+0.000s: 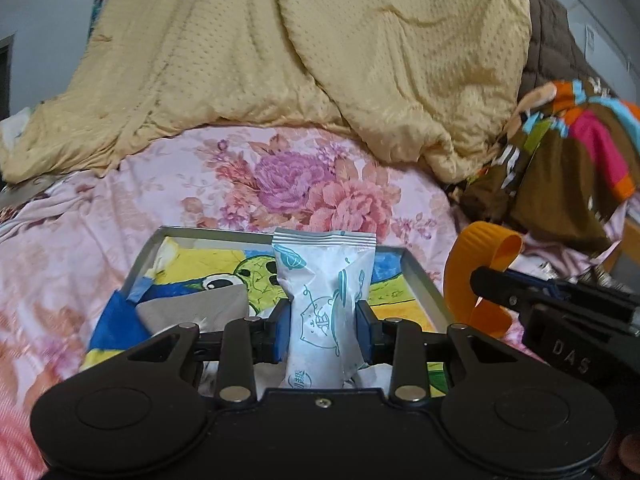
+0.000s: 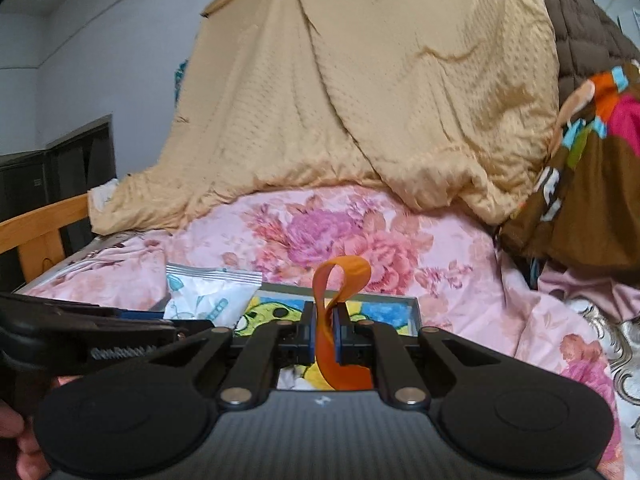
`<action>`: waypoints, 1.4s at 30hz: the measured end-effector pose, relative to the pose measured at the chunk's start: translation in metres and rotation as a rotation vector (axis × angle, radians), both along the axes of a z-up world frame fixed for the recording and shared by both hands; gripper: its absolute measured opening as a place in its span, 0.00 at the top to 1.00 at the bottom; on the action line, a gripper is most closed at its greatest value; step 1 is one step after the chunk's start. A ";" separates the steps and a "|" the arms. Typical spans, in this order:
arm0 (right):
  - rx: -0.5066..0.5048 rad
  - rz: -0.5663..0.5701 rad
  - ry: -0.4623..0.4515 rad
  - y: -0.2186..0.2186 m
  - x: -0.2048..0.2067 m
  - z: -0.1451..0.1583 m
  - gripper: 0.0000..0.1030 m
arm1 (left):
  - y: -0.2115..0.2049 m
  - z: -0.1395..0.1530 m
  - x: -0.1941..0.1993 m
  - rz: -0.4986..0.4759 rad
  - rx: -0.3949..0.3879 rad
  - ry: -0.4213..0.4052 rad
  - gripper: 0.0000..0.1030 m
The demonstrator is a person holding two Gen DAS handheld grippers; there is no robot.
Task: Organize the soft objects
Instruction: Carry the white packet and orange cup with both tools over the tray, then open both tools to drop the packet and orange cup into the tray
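Tissue pack (image 1: 326,304), white with teal cartoon print, stands upright between the pads of the left gripper (image 1: 323,330), which pinch its waist so the soft packet keeps its shape above the tray (image 1: 424,276). That shallow metal tray, lined with a bright cartoon picture, lies on the floral bedsheet (image 1: 280,184), probably the collecting place. Further right, the right gripper (image 2: 324,334) is clenched tight on a curled orange rubber band (image 2: 334,300), thin enough to need fully closed jaws. Both items hang over the tray, seemingly ready for setting down.
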State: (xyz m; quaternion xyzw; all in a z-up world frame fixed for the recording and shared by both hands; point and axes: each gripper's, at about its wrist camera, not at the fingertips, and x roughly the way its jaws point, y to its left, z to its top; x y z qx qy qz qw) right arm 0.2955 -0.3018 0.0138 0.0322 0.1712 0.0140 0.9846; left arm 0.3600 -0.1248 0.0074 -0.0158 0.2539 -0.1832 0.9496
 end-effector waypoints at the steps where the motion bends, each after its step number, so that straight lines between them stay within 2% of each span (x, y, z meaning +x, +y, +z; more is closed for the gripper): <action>1: 0.010 -0.003 0.011 -0.003 0.004 -0.002 0.91 | -0.004 -0.003 0.006 -0.002 0.015 0.005 0.65; 6: 0.055 -0.011 0.070 -0.015 0.021 -0.007 0.91 | -0.018 -0.018 0.020 -0.009 0.074 0.015 0.65; 11: 0.116 -0.007 0.167 -0.027 0.038 -0.016 0.91 | -0.027 -0.029 0.029 -0.014 0.097 0.036 0.65; 15: 0.138 -0.011 0.210 -0.033 0.044 -0.023 0.91 | -0.034 -0.035 0.032 -0.018 0.115 0.054 0.65; 18: 0.166 -0.010 0.219 -0.038 0.044 -0.026 0.90 | -0.035 -0.038 0.033 -0.014 0.113 0.067 0.65; 22: 0.195 -0.014 0.240 -0.042 0.045 -0.028 0.89 | -0.042 -0.042 0.033 -0.030 0.157 0.069 0.64; 35: 0.201 -0.017 0.277 -0.043 0.048 -0.036 0.82 | -0.047 -0.043 0.035 -0.043 0.175 0.069 0.54; 42: 0.213 -0.028 0.284 -0.048 0.047 -0.038 0.70 | -0.049 -0.043 0.033 -0.049 0.180 0.070 0.47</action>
